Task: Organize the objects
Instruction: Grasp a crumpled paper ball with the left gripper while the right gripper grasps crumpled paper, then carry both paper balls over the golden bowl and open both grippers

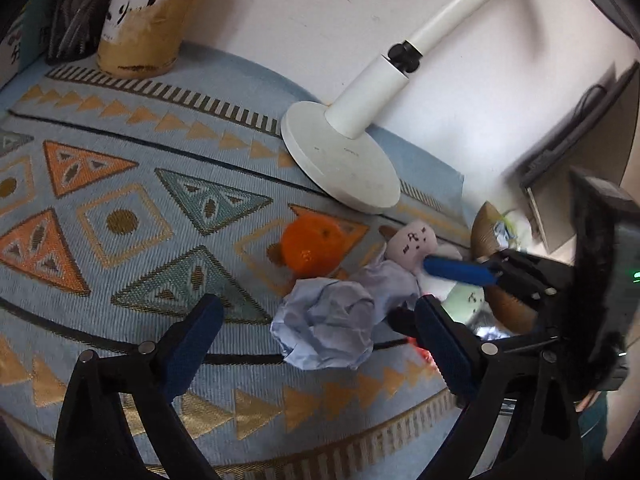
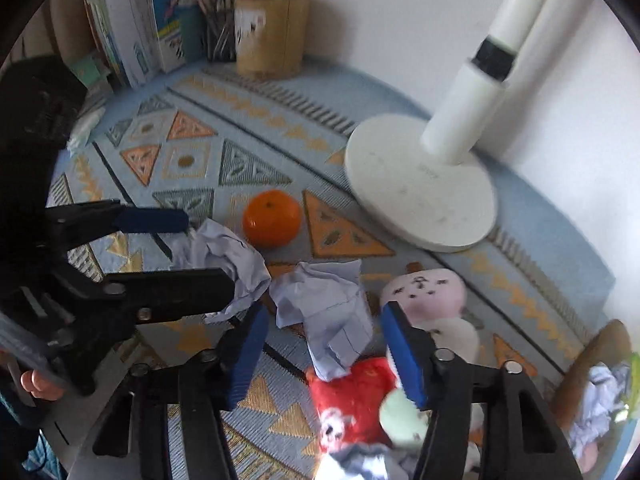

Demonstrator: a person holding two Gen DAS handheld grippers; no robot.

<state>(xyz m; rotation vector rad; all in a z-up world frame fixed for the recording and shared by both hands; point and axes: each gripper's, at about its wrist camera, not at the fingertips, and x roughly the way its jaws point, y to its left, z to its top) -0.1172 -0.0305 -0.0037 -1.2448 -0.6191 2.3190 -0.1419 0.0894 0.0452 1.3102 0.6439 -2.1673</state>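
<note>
The left gripper [image 1: 316, 332] is pointing down at a slant with its blue-padded jaws spread wide, nothing pressed between them. The right gripper [image 2: 324, 352] is tilting steeply downward, its jaws standing apart and gripping nothing. Fingers [image 2: 38, 386] are wrapping the left gripper's handle.

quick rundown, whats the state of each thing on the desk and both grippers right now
left gripper: open, jaws either side of a crumpled paper ball
right gripper: open, around a second crumpled paper, pads not pressing
orange: whole, loose on the mat
pink plush: lying down
red plush: lying down
lamp: standing upright
pen holder: upright, full
</note>
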